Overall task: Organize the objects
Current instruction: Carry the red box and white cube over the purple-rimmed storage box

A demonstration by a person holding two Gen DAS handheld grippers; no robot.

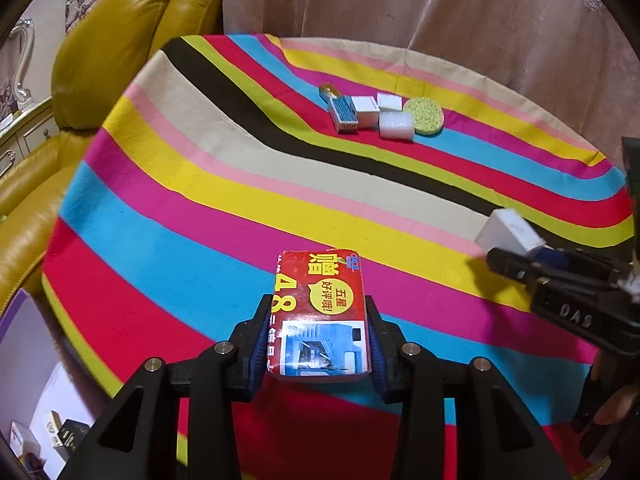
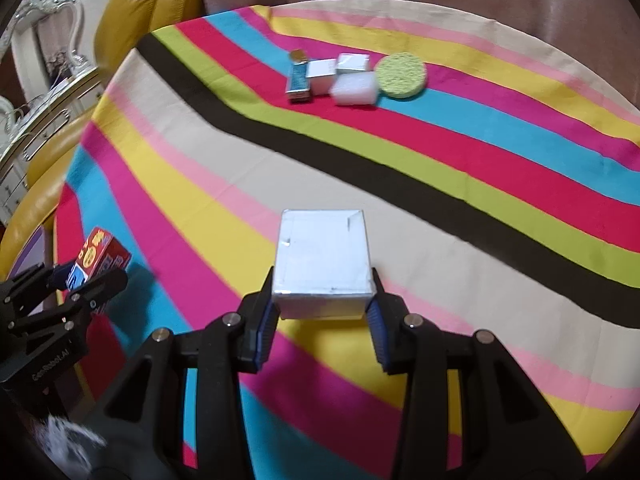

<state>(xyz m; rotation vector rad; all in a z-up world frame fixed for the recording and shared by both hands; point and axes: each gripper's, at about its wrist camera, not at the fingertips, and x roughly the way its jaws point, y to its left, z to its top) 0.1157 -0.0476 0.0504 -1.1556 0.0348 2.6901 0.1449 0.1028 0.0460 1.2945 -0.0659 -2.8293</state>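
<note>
Left gripper [image 1: 318, 344] pinches the red box [image 1: 320, 312], held above the striped cloth [image 1: 168, 216], well short of the round sponge [image 1: 423, 115]. Right gripper [image 2: 322, 312] clamps the white box [image 2: 322, 260], likewise short of that sponge. Carrying step; next, probably set both beside it.

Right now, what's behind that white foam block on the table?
Behind the foam block sit two small white boxes, with a round sponge beside them. Whatever lies low behind those boxes is hidden.
</note>
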